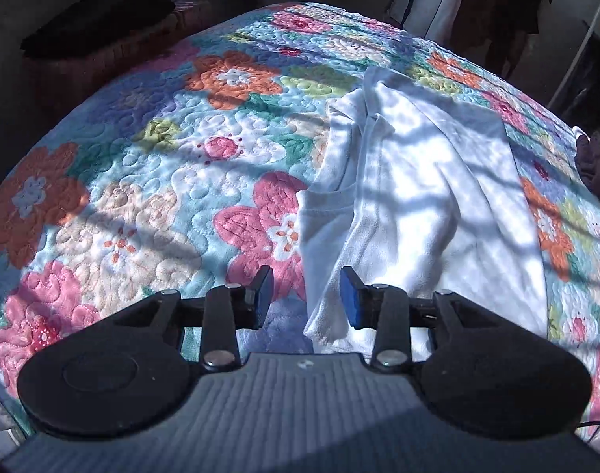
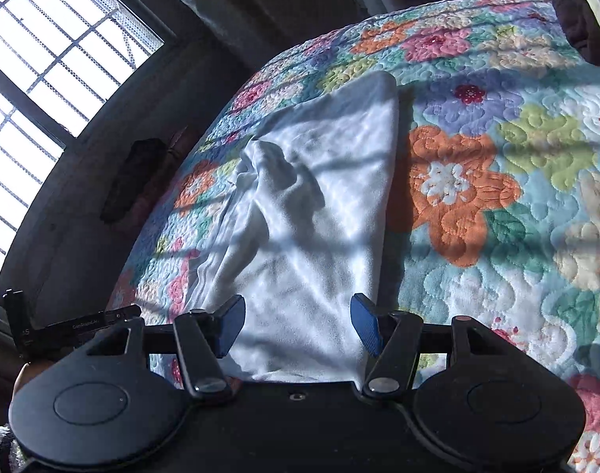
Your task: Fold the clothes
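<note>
Now | white shirt (image 1: pixel 418 181) partly folded on floral quilt (image 1: pixel 142 165) | left gripper (image 1: pixel 305 295) fingers wide apart over shirt's near edge, empty | right gripper (image 2: pixel 298 325) fingers spread above shirt, empty

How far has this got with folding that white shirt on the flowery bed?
Partly done, it seems: the white shirt lies on the floral quilt with its sides and a sleeve already turned in, making a long narrow shape. Nothing is held right now; the left gripper and the right gripper are both open near its closer end. Folding it end to end looks still to do.
</note>
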Demonstrator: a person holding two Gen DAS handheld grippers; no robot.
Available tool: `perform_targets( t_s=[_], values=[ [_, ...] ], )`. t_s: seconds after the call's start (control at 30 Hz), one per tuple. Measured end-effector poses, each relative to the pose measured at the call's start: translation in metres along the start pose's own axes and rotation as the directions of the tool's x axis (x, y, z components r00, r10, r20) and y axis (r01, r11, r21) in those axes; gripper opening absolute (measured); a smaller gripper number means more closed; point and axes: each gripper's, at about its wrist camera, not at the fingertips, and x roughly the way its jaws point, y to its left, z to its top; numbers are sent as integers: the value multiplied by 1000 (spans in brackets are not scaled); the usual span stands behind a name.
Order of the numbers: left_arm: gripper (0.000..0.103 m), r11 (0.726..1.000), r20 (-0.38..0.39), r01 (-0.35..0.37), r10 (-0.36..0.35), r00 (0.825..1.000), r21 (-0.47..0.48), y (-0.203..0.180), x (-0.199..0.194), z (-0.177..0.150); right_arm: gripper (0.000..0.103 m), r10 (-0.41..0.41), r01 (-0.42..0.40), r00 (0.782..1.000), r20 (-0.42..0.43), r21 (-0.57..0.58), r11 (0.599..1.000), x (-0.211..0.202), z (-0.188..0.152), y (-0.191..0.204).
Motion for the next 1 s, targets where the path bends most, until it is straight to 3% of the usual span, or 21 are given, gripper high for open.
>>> perform_targets(
  t_s=[0.1,0.2,0.27,0.37,0.5,0.53,0.6,0.67,0.77,0.83,0.87,0.9,0.93,1.0],
  values=[
    [52,990,9,30,-29,1000,-136,15,-12,-5,65,27,-28,999,-18,-8,1000,-26,-5,4],
    [53,954,16,127,-128,992,-273,28,5,-21,65,-3,3,1000,4,-65,998,-32,-16,11],
    [50,956,37,131,-126,991,-262,21,26,-38,65,-76,81,996,43,-132,988,-19,-28,14],
    [41,965,36,99,-93,995,-244,12,55,-60,65,-115,125,991,66,-190,974,17,-46,12],
    [38,951,72,112,-96,993,-288,14,70,-71,65,-198,211,977,75,-281,936,61,-57,17],
    [32,952,85,110,-89,992,-285,14,72,-72,65,-232,244,970,76,-298,923,67,-59,20],
    [26,969,99,73,-51,994,-235,5,77,-71,65,-210,222,975,73,-320,921,71,-61,22],
    [26,970,99,74,-53,994,-231,0,81,-71,65,-153,155,988,32,-310,938,77,-65,16],
    [28,959,89,106,-85,992,-264,-3,85,-72,65,-184,172,983,-14,-282,944,89,-77,9],
    [46,934,95,159,-135,986,-320,5,88,-72,65,-209,198,978,-5,-289,937,90,-80,8],
    [48,910,97,185,-160,982,-372,12,90,-74,65,-221,212,975,3,-290,933,89,-82,6],
    [41,885,99,199,-174,980,-420,18,91,-76,65,-225,217,974,2,-281,935,89,-82,4],
    [25,880,107,213,-185,977,-426,19,91,-76,65,-229,220,974,1,-271,937,88,-82,2],
    [10,883,125,223,-188,974,-412,19,85,-77,65,-221,214,975,-6,-232,949,89,-80,-2]
  ],
)
